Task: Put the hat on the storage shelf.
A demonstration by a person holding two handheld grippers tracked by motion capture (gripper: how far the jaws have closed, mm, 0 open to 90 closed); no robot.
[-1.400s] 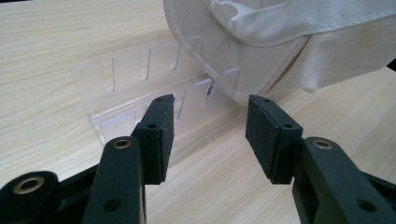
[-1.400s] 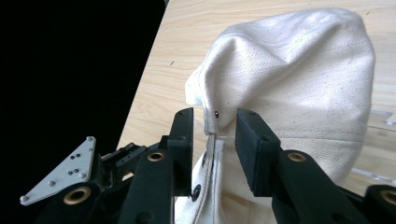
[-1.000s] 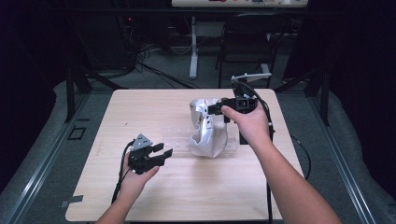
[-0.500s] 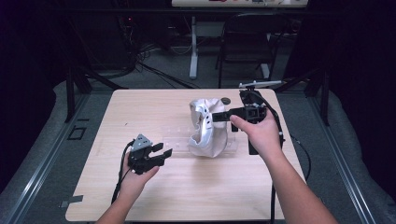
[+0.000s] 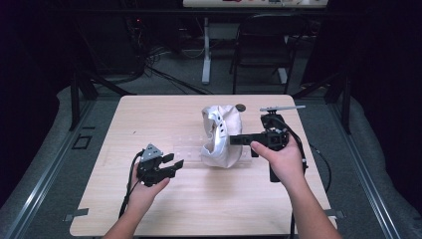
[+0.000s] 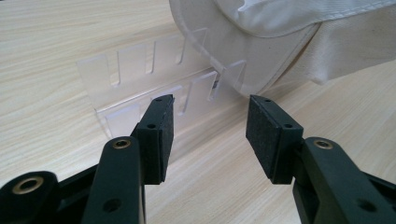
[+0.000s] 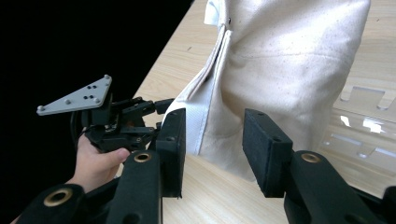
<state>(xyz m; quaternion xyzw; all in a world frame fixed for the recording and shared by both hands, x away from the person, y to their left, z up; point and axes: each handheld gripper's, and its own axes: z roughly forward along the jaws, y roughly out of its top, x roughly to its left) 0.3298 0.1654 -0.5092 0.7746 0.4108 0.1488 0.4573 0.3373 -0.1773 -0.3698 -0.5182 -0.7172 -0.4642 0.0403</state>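
A light wooden table is seen from above, with a white cloth cap standing at its middle, slightly toward the far side. The cap is propped on a clear slotted plastic stand that lies flat on the table and extends to the cap's left. A small dark round object, too small to be identified, lies just beyond the cap.

The left claw is held low at the near left, pointed toward the stand; its jaws are seen apart, with nothing between them. In the left gripper view the pads are aimed at the stand's near edge and the cap's brim.

The right claw is held level at the cap's right side, its tips close against the fabric. In the right gripper view its jaws are spread, with the cap's cloth body just ahead and not pinched.

The cap is judged to be light and soft; its crown is expected to crumple under a pinch, while the stitched band and the stiffer brim are judged the firmer places to be gripped. The clear stand appears thin, rigid and smooth, and is likely to slide if pushed.
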